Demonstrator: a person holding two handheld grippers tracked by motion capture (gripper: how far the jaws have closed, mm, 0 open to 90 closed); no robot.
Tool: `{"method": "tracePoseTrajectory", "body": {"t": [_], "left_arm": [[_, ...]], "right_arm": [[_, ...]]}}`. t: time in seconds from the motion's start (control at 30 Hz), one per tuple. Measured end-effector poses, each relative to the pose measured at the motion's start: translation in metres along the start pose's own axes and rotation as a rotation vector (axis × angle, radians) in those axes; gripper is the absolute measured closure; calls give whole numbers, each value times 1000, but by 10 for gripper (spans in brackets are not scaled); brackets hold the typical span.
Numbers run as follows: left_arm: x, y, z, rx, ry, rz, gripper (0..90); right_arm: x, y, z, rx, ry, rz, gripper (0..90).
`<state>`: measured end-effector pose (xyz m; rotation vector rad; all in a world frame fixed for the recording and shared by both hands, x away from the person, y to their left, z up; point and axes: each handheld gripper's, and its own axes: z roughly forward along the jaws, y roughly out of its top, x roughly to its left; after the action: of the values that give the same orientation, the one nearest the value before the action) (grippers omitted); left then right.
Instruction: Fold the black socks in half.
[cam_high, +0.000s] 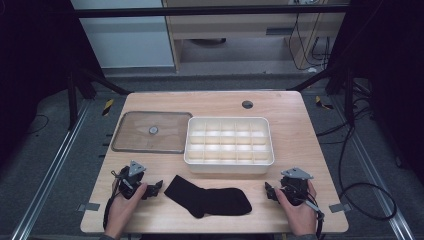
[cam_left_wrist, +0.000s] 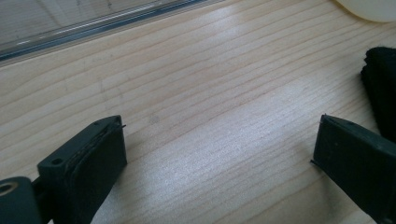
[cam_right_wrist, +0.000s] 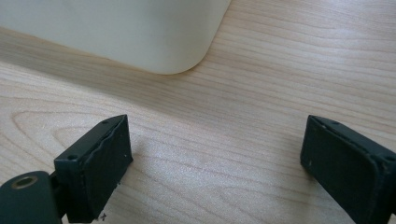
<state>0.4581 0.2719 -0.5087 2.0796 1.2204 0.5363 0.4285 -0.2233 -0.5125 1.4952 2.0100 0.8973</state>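
High view: our sock (cam_high: 209, 199) lies between both grippers.
Its long axis runs left-right; left gripper (cam_high: 155, 187) nearer, right gripper (cam_high: 270, 192) farther, both spread empty.

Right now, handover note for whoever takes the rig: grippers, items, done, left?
Left gripper: open, holding nothing, on the table just left of the black sock.
Right gripper: open, holding nothing, right of the sock.
Sock lies flat at the near edge between them, untouched.
White divided box sits behind it, compartments look bare; clear lid lies off to its left.
Done: lid off.
Left, likely: sock into the box.
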Motion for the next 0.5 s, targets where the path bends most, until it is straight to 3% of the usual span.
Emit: {"method": "tracePoseTrajectory", "body": {"t": [0.33,0.43,0.47,0.5], "left_arm": [[-5,-5,-5,4,0,-2,9],[-8,-6,-9,2,-9,2,72],[-11,-3,-16,-18,-51,5,107],[-12,0,-19,-17,-60,13,107]], "right_arm": [[4,-3,-3,0,-15,4,97],[6,-3,-5,-2,-13,0,158],[8,-2,-12,-2,5,7,219],[11,-1,-16,-5,7,14,277]]}}
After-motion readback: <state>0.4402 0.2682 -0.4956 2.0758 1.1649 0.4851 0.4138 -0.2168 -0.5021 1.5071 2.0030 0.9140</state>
